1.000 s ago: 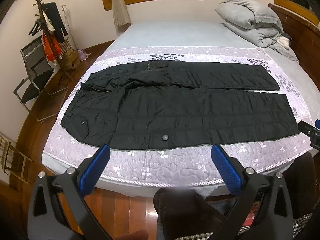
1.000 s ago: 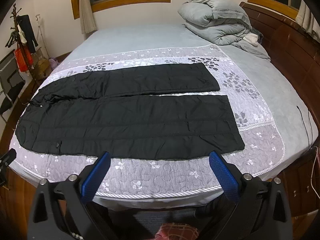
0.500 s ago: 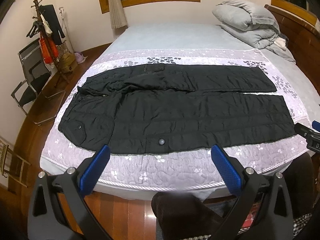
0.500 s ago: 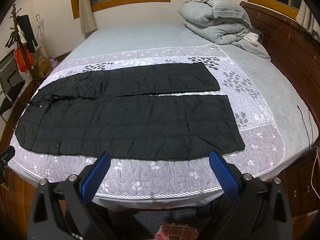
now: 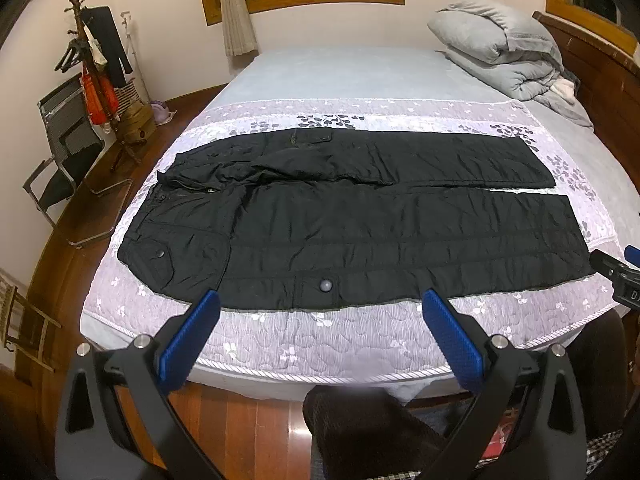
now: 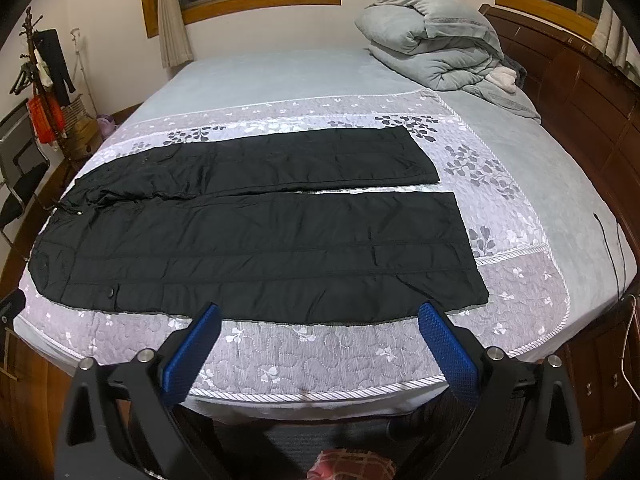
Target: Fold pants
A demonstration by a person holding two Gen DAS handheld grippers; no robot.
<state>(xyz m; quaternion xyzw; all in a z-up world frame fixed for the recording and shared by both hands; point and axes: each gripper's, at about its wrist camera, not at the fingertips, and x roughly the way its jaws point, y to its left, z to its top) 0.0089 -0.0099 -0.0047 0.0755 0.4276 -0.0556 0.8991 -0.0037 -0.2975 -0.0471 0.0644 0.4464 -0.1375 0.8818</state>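
Black quilted pants (image 5: 360,232) lie flat on the bed, waist to the left, both legs stretched to the right with a thin gap between them. They also show in the right wrist view (image 6: 256,236). My left gripper (image 5: 320,304) is open and empty, held just short of the pants' near edge around a snap button. My right gripper (image 6: 318,312) is open and empty, at the near edge of the near leg. The right gripper's tip shows at the right edge of the left wrist view (image 5: 616,272).
The bed has a lilac floral quilt (image 6: 320,360) over a grey sheet. A folded grey duvet (image 6: 436,52) lies at the far right by the wooden headboard (image 6: 580,92). A coat stand (image 5: 92,64) and folding chair (image 5: 68,152) stand left on the wood floor.
The left wrist view has shifted slightly, with the pants a little lower and closer in frame. The right wrist view is nearly unchanged. Both grippers stay open.
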